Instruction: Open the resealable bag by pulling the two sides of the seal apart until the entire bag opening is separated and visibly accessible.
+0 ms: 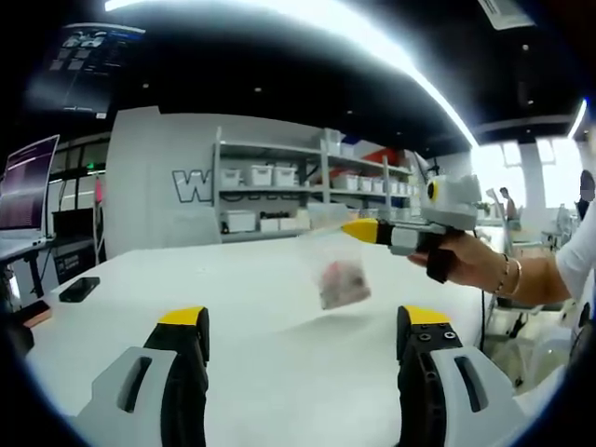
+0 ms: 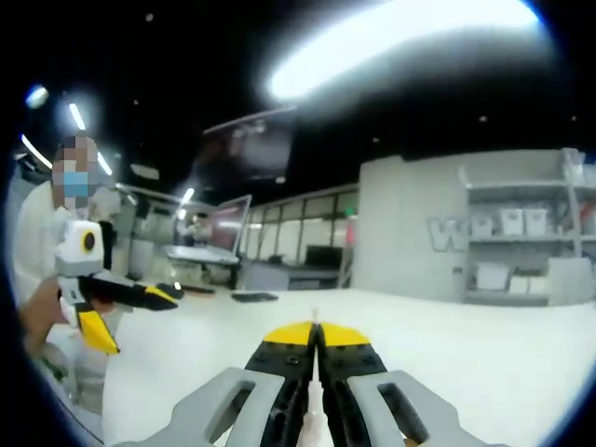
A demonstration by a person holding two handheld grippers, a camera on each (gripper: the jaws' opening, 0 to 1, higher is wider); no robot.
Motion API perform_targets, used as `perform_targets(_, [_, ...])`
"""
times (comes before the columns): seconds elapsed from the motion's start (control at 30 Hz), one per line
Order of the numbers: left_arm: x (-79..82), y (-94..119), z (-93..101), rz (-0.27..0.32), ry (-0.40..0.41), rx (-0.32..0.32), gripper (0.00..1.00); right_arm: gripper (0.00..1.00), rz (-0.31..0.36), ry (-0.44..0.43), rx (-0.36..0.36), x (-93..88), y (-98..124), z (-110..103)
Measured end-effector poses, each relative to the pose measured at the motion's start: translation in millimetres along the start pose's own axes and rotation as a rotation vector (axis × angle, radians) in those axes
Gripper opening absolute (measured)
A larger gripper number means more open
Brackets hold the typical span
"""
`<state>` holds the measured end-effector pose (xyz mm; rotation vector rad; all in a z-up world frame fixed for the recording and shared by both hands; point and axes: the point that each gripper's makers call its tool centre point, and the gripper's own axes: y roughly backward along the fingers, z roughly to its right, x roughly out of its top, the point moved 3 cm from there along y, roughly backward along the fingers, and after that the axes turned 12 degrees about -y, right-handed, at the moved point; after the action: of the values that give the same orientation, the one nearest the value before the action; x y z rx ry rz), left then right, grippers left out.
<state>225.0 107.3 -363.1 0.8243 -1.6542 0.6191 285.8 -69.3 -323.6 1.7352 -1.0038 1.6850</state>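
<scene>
Yellow-tipped jaws of the left tool (image 1: 303,328) rise from the bottom of the left gripper view, spread wide apart with nothing between them. Beyond them stretches the white tabletop (image 1: 140,279), and above its far part hangs the resealable bag (image 1: 337,270), a clear pouch with a small pinkish-grey lump in its lower end. The bag is well ahead of the left tool, lined up roughly with the gap between its jaws but apart from them, and it is lifted off the tabletop.

The right tool (image 1: 357,229) comes in from the right of that view, held in the person's hand (image 1: 475,263), its yellow tips pinching the bag's upper edge so that the pouch dangles below them. In the right gripper view the same tool's (image 2: 317,333) jaws are pressed together, and a thin sliver of clear plastic shows just at the seam between their tips; the rest of the bag is hidden beneath them.

At the left of the right gripper view the left tool (image 2: 135,321) shows in the person's grip, its two yellow-tipped jaws splayed apart, well clear of the right tool.

A dark phone (image 1: 79,289) lies on the tabletop at the left, near a monitor (image 1: 26,184). Shelves (image 1: 307,182) with white bins stand against the grey wall behind.
</scene>
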Motion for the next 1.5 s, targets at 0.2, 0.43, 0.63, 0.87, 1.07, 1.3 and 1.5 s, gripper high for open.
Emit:
perform_targets(0.2, [-0.8,0,7.2,-0.006,-0.012,-0.001,0.81,0.0,0.007,-0.008,0.01,-0.6,13,-3])
perform_targets(0.43, [-1.7,-1,15.2,-0.005,-0.007,-0.009,0.81,0.0,0.008,-0.009,0.014,-2.3,24,-5])
perform_targets(0.63, [-1.7,-1,21.1,-0.006,-0.008,-0.013,0.8,0.0,0.009,-0.014,0.014,-5.4,31,-5])
perform_targets(0.87, [-2.4,-1,25.7,-0.008,-0.011,-0.022,0.78,0.0,0.0,0.003,0.015,-12.2,39,-9])
perform_targets(1.07, [0.0,-2,28.4,-0.006,-0.018,-0.033,0.76,0.0,-0.006,0.022,0.035,-13.8,42,-19])
perform_targets(1.3, [2.6,-2,26.9,-0.001,-0.024,-0.034,0.76,0.0,-0.021,0.061,0.057,-19.1,44,-30])
perform_targets(1.5, [0.5,-4,25.2,-0.01,-0.026,-0.04,0.75,0.0,-0.055,0.088,0.099,-32.2,43,-48])
